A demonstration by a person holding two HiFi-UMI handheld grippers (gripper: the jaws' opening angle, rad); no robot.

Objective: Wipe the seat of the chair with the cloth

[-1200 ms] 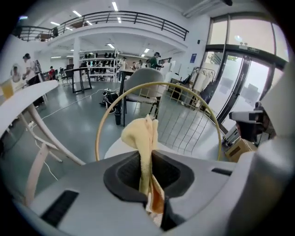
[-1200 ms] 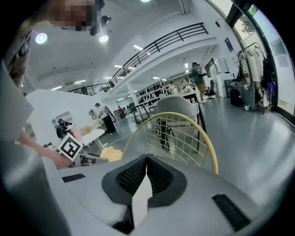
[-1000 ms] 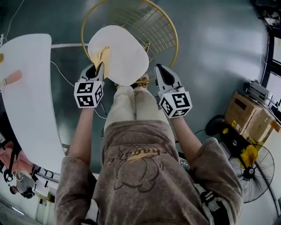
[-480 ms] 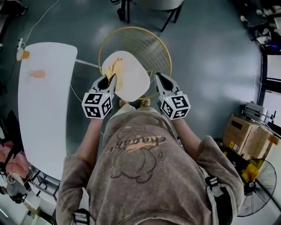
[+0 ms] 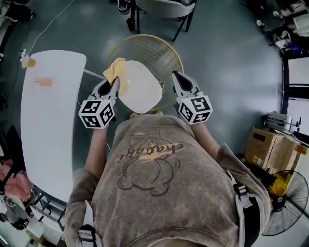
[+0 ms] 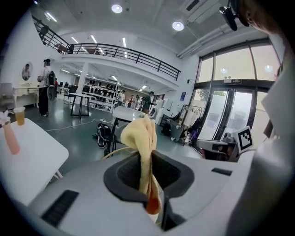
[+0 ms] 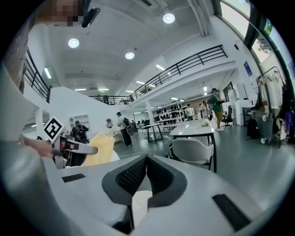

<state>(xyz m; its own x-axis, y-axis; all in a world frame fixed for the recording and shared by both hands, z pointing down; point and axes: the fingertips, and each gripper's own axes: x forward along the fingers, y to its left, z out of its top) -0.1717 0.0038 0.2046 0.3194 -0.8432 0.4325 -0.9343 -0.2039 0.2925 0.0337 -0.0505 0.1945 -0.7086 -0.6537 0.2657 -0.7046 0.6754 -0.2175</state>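
Observation:
The chair's white seat (image 5: 142,87) sits inside a gold wire frame (image 5: 154,50), just ahead of the person's knees. A yellow cloth (image 5: 117,70) bunches at the seat's left rim. My left gripper (image 5: 114,81) is shut on the cloth, which sticks up between the jaws in the left gripper view as a folded yellow cloth (image 6: 143,138). My right gripper (image 5: 175,75) hovers at the seat's right edge, shut with nothing in it. In the right gripper view its jaws meet at the right gripper (image 7: 146,159), with the cloth (image 7: 99,147) off to the left.
A long white table (image 5: 48,120) stands to the left, carrying an orange item (image 5: 44,82) and a cup (image 5: 30,61). Another chair (image 5: 164,9) stands beyond the wire frame. Cardboard boxes (image 5: 270,144) and a floor fan (image 5: 289,202) are at the right.
The left gripper has carried the cloth from the middle-left of the seat out to its left rim. The head view has risen and the chair looks smaller. The right gripper stays beside the seat.

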